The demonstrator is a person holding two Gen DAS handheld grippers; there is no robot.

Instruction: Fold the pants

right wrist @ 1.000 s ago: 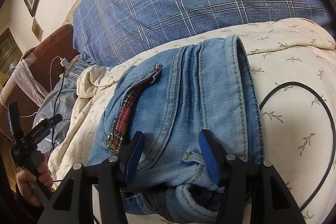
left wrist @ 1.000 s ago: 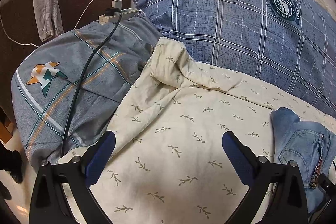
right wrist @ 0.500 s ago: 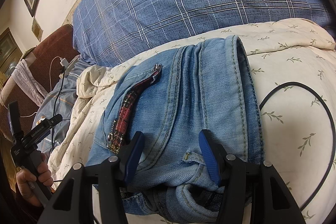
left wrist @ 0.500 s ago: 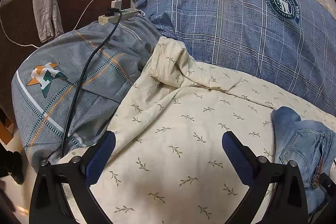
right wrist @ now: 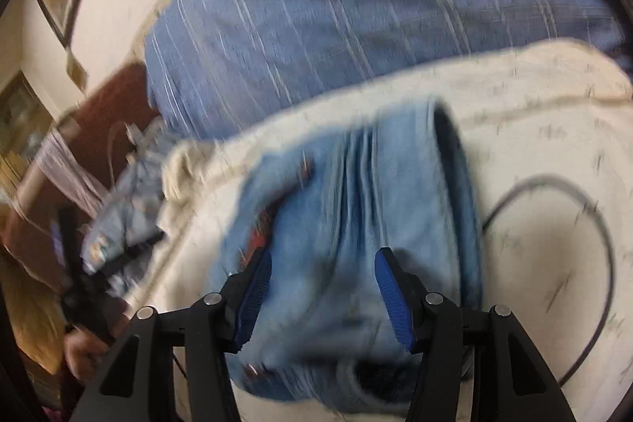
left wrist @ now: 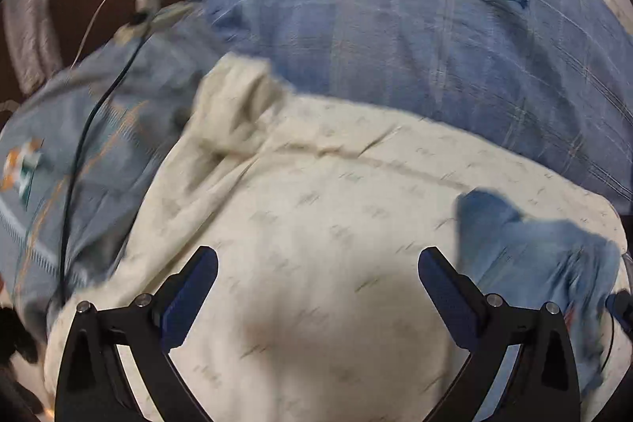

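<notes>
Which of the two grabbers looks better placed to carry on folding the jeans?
The right. The right gripper sits directly over the jeans, denim bunched between its fingers. The left gripper is wide open above bare cream sheet, with the jeans off to its side.

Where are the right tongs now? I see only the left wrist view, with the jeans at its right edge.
Observer: The right tongs are closed on a thick bunch of the jeans, near the edge closest to the camera.
Operator: Is anything lying close to the jeans on that side?
Observer: Yes, a black cable makes a loop on the sheet, just right of the jeans in that view.
</notes>
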